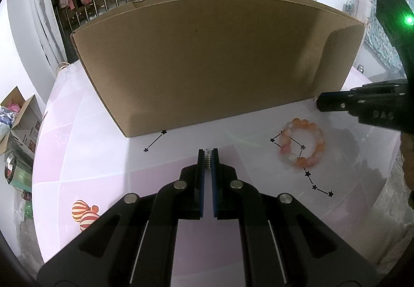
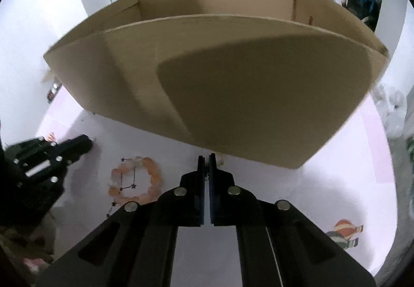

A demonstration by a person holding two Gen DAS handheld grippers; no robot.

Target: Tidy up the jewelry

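An orange and white bead bracelet (image 1: 302,143) lies on the pale table, right of my left gripper (image 1: 207,155). That gripper is shut on a small silver jewelry piece (image 1: 207,159), just in front of the cardboard box (image 1: 207,64). In the right wrist view the bracelet (image 2: 135,179) lies to the left. My right gripper (image 2: 206,161) is shut on a small thin item (image 2: 206,175), close to the box wall (image 2: 233,95); what the item is cannot be told. The right gripper shows in the left wrist view (image 1: 320,102), the left gripper in the right wrist view (image 2: 88,143).
The open box stands at the back of the table (image 1: 103,178), which has printed star lines and balloon stickers (image 1: 84,214). Boxes and clutter (image 1: 18,126) lie off the left edge. A sticker (image 2: 345,234) is at the right front.
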